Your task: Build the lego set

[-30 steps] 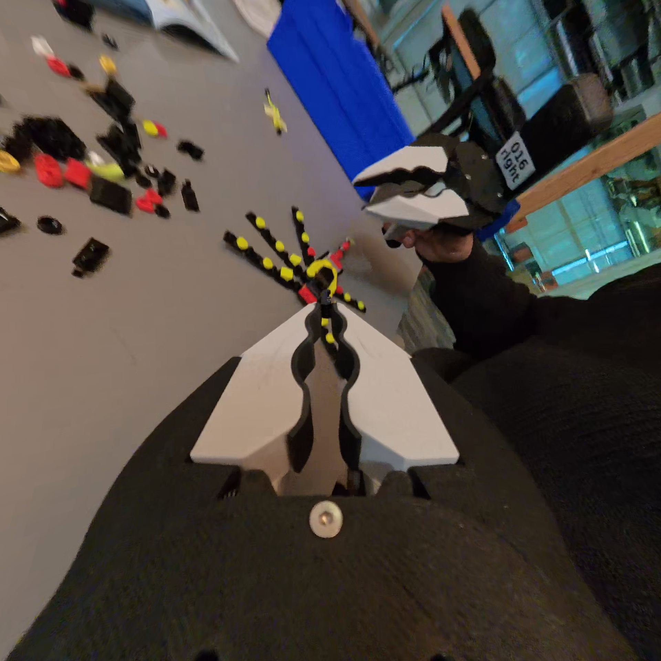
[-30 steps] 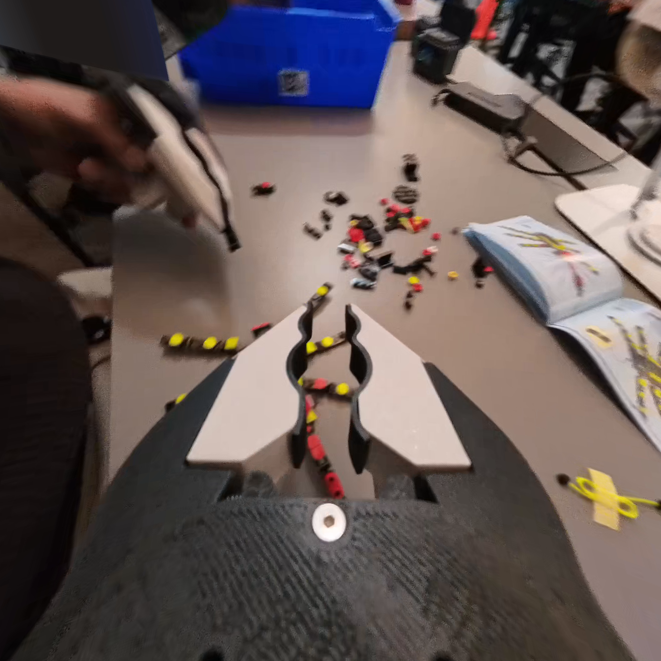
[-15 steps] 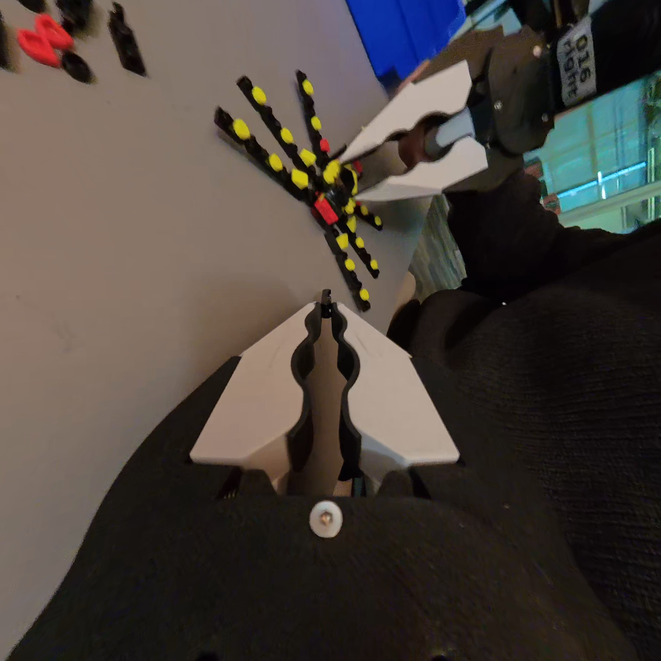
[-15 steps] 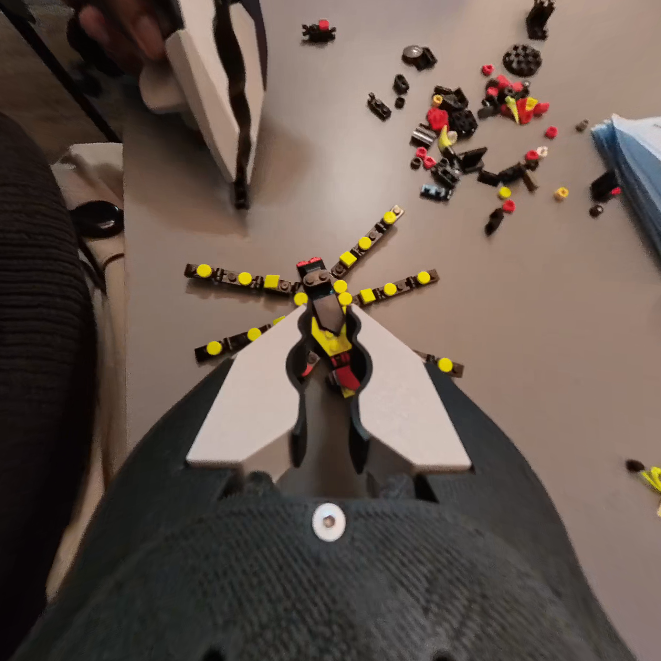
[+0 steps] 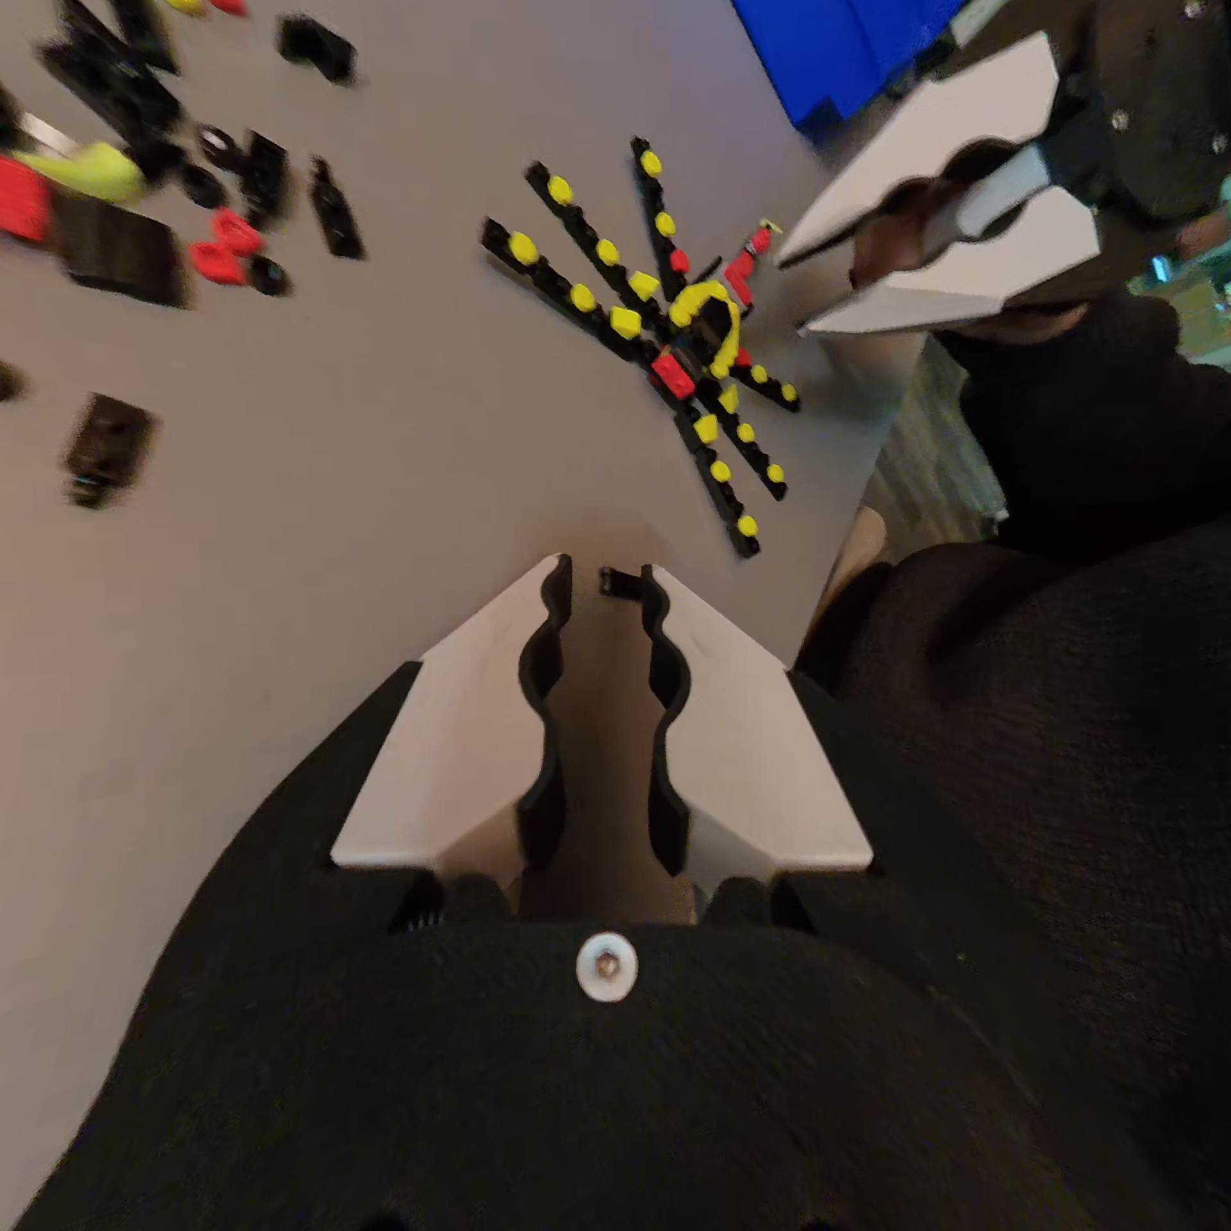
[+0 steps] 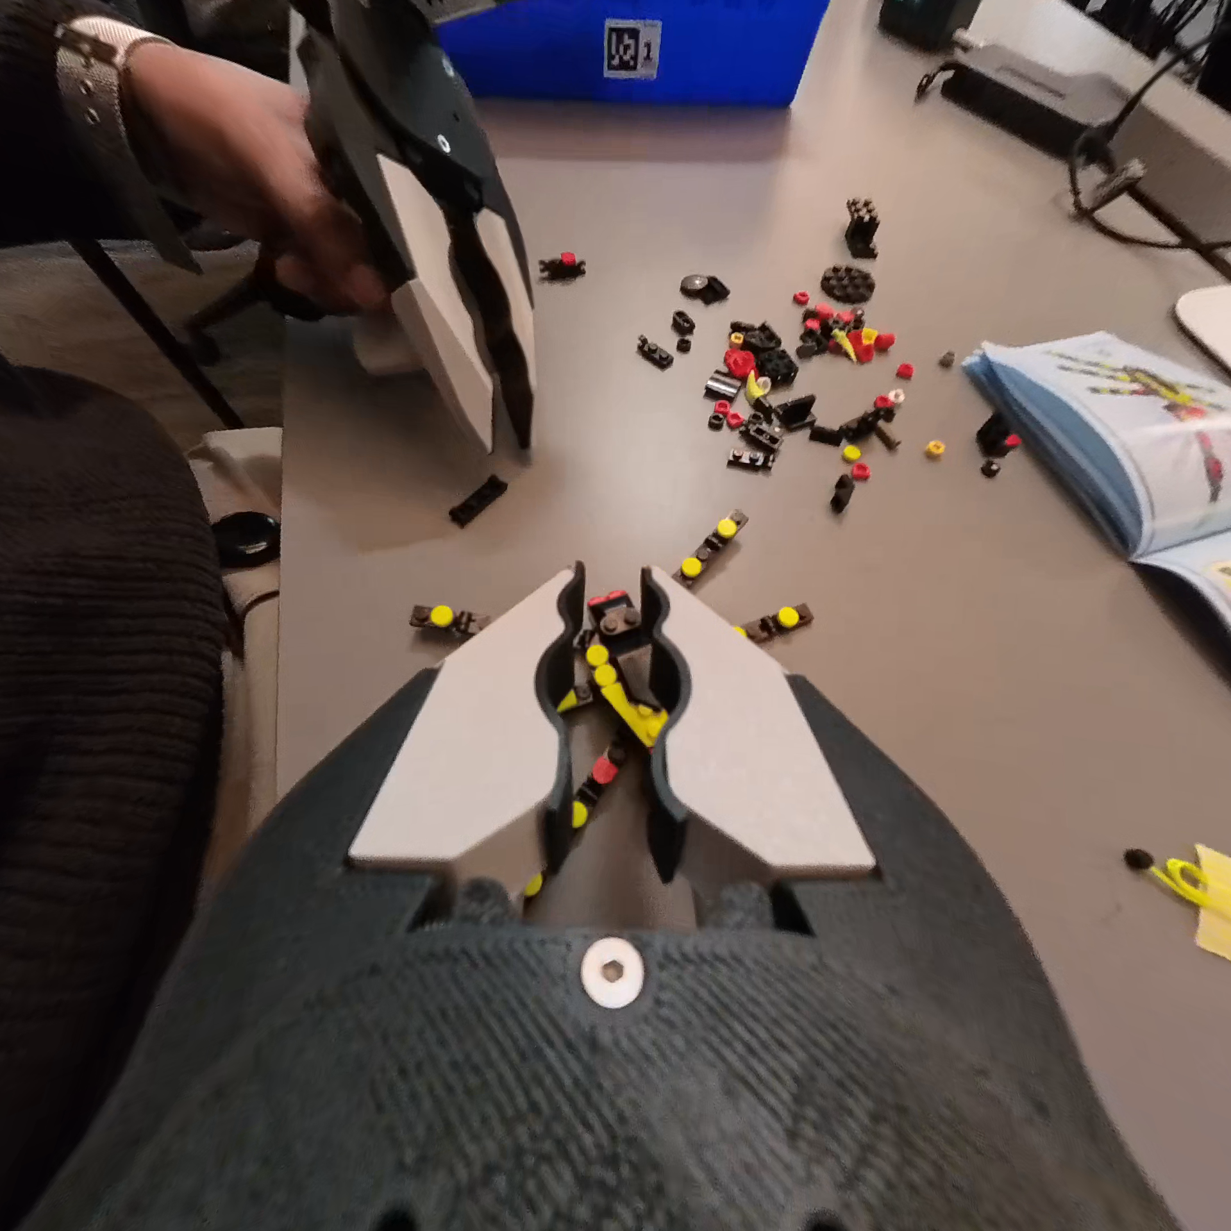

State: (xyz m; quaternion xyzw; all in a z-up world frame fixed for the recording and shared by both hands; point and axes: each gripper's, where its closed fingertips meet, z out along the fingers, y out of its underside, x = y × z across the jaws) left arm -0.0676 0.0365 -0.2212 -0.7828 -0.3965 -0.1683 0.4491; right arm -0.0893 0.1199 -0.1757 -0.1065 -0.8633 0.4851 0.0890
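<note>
The only sign on show is a white sticker (image 6: pixel 631 48) on the near wall of the blue bin (image 6: pixel 706 73) at the far end of the table — it bears a black square code pattern with one digit beside it. The open booklet (image 6: pixel 1132 433) at the right has printed pages, but those are coloured build pictures — any lettering there is too small and blurred to make out.

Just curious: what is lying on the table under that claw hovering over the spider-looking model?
Under the right claw lies the spider model's black, yellow and red body, legs splayed on the grey table. The claw's pale fingers cover several legs' inner ends.
</note>
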